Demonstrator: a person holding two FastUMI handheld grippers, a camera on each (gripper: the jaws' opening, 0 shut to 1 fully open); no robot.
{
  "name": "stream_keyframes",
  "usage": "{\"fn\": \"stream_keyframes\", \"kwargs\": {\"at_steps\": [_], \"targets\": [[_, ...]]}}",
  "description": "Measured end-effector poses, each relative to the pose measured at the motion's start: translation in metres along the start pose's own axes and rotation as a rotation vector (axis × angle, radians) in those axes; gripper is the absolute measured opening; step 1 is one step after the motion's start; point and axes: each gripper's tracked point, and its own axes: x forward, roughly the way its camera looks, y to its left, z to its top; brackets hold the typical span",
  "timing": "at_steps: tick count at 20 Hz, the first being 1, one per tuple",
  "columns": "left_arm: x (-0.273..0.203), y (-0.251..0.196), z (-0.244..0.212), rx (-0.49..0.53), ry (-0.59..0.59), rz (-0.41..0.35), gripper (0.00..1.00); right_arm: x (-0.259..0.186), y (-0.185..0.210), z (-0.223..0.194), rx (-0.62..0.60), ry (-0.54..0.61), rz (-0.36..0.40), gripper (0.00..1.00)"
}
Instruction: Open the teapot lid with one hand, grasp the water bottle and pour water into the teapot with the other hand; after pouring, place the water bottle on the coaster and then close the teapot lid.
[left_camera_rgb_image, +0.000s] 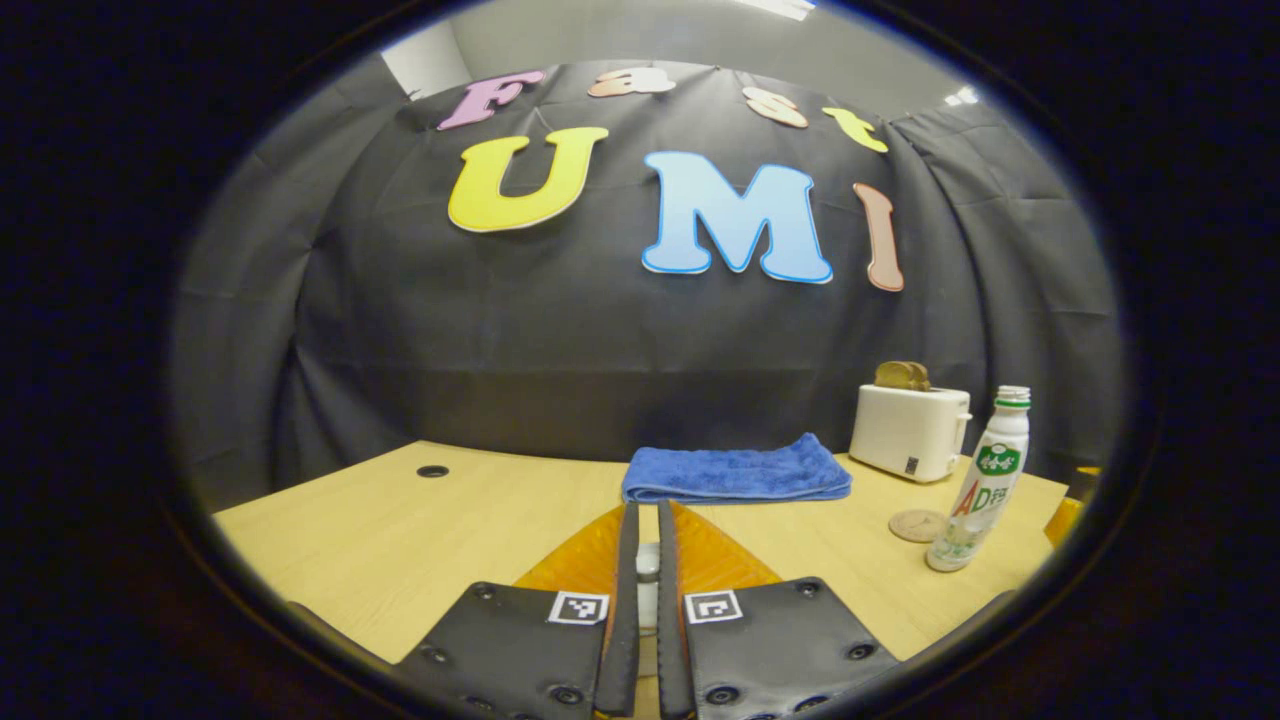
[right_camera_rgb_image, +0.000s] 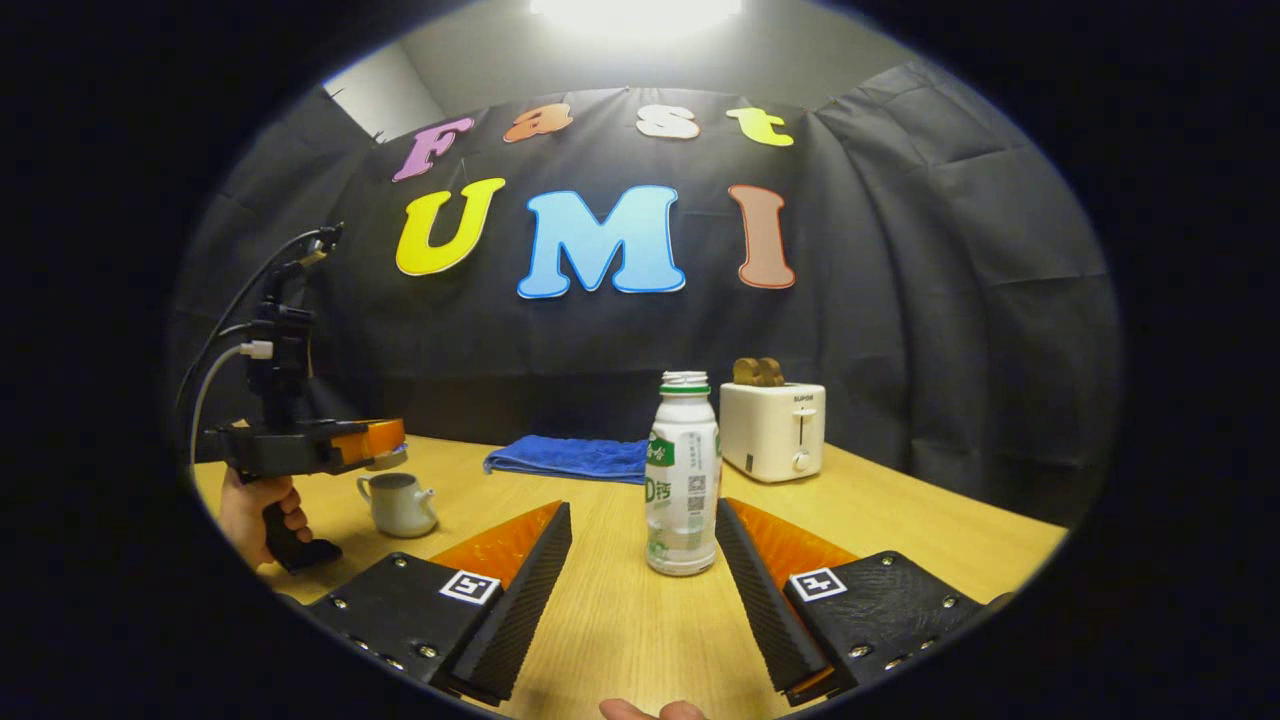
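We are holding the left tool (left_camera_rgb_image: 647, 560) with its fingers drawn nearly together on a small pale piece, the teapot lid (left_camera_rgb_image: 648, 562); in the right gripper view that same tool (right_camera_rgb_image: 375, 447) is hanging in the air directly above the teapot (right_camera_rgb_image: 398, 503), with the lid (right_camera_rgb_image: 386, 459) showing just under its tip and clear of the pot's open mouth. A hand (right_camera_rgb_image: 255, 515) is gripping its handle.

We are keeping the right tool (right_camera_rgb_image: 642, 545) spread wide, one finger on each side of the water bottle (right_camera_rgb_image: 683, 480), neither finger touching it. The bottle is standing upright on the wooden surface (right_camera_rgb_image: 620, 620), uncapped, with a green-and-white label carrying a square code; in the left gripper view the bottle (left_camera_rgb_image: 980, 485) is showing large "AD" lettering on its label, the smaller print being too fine for us to make out.

Just beside the bottle, the round coaster (left_camera_rgb_image: 918, 525) is lying bare on the surface. Behind it we are seeing a white toaster (right_camera_rgb_image: 773, 430) with slices of bread (right_camera_rgb_image: 757, 372) poking out of its slots and a small brand mark on its front, too small to read with confidence. A folded blue towel (left_camera_rgb_image: 737, 470) is lying near the booth's wall.
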Motion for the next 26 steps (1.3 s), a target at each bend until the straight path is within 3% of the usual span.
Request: {"fn": "stream_keyframes", "kwargs": {"at_steps": [7, 9, 10, 19, 22, 26], "targets": [[-0.005, 0.009, 0.005, -0.036, -0.015, -0.004, 0.18, 0.060, -0.034, -0.015, 0.046, 0.123, 0.008, 0.90], [-0.006, 0.008, 0.005, -0.036, -0.013, -0.009, 0.14, 0.072, -0.039, -0.022, 0.036, 0.151, 0.008, 0.90], [-0.005, 0.006, 0.004, -0.035, -0.012, -0.012, 0.18, 0.075, -0.038, -0.024, 0.024, 0.156, 0.014, 0.90], [-0.007, 0.005, 0.004, -0.036, -0.011, -0.022, 0.18, 0.113, -0.036, -0.024, -0.097, 0.154, 0.015, 0.90], [-0.007, 0.005, 0.004, -0.040, -0.009, -0.021, 0.14, 0.122, -0.037, -0.028, -0.091, 0.153, 0.012, 0.90], [-0.006, 0.006, 0.002, -0.041, -0.004, -0.024, 0.18, 0.136, -0.035, -0.043, -0.075, 0.192, 0.011, 0.91]]}}
